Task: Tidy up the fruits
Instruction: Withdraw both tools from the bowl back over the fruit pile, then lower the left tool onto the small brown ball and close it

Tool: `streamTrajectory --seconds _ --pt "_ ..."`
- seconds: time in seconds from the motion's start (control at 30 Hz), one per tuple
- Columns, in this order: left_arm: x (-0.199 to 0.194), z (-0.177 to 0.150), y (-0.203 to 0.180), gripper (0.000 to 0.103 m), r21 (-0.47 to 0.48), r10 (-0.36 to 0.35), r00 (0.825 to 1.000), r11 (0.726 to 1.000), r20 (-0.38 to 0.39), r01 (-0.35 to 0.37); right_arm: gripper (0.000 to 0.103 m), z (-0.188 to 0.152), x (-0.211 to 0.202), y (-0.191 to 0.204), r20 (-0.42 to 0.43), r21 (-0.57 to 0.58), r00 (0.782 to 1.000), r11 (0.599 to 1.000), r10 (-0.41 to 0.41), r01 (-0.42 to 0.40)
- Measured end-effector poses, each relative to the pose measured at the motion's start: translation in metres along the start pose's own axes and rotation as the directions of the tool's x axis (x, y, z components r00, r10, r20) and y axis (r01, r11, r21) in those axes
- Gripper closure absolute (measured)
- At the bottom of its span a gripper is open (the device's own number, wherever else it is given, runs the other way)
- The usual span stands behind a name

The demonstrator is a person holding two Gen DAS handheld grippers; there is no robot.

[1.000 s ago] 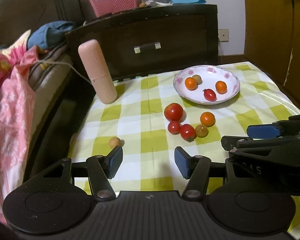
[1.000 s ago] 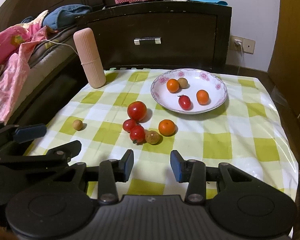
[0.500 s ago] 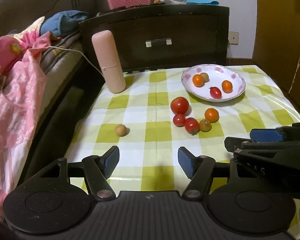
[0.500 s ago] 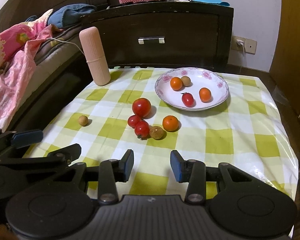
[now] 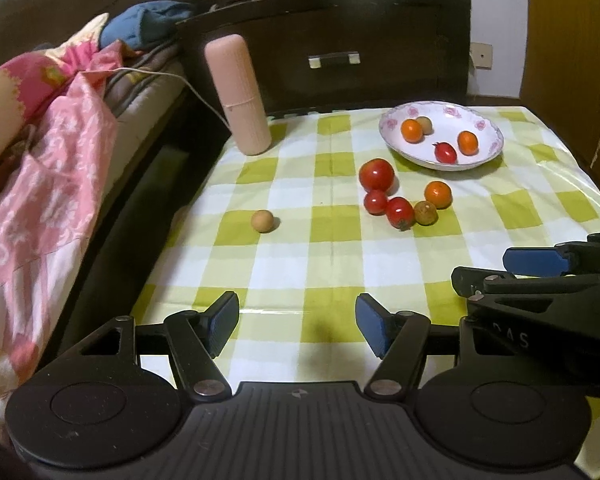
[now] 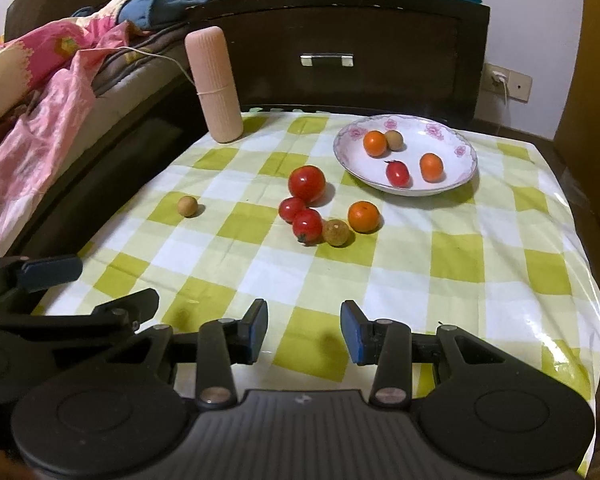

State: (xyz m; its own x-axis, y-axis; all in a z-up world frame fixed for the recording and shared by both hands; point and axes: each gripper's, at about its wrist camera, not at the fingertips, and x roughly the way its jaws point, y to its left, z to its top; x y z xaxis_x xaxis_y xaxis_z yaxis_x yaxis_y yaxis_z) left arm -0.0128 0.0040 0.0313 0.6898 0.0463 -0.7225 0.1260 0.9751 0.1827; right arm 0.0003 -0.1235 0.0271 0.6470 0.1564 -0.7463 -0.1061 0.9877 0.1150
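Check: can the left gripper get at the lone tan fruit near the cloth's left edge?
Probably yes. The left gripper is open and empty, and only bare checked cloth lies between it and the tan fruit, which sits apart from the cluster.

Empty left gripper (image 5: 296, 322) hovers above checked tablecloth (image 5: 300, 264).

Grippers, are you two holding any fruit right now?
No. The left gripper and right gripper both have empty, open jaws; all the fruit lies untouched.
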Motion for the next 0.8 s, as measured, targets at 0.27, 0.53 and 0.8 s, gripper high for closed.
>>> streamTrajectory --seconds 0.27,0.53,0.8 --pt "0.01 -0.008 0.014 0.03 -0.016 -0.024 1.0 1.0 0.004 0.024 0.065 0.0 0.011 0.011 -0.023 -0.017 1.0 1.0 0.005 -0.006" --pt "0.031 -0.012 0.039 0.019 0.009 -0.034 0.999 0.999 0.024 0.034 0.064 0.003 0.039 0.026 -0.038 -0.064 0.998 0.997 0.045 -0.048" --pt "0.059 0.008 0.052 0.017 -0.029 -0.071 0.997 0.997 0.039 0.073 0.064 0.007 0.06 0.02 -0.046 -0.067 0.998 0.997 0.042 -0.045"
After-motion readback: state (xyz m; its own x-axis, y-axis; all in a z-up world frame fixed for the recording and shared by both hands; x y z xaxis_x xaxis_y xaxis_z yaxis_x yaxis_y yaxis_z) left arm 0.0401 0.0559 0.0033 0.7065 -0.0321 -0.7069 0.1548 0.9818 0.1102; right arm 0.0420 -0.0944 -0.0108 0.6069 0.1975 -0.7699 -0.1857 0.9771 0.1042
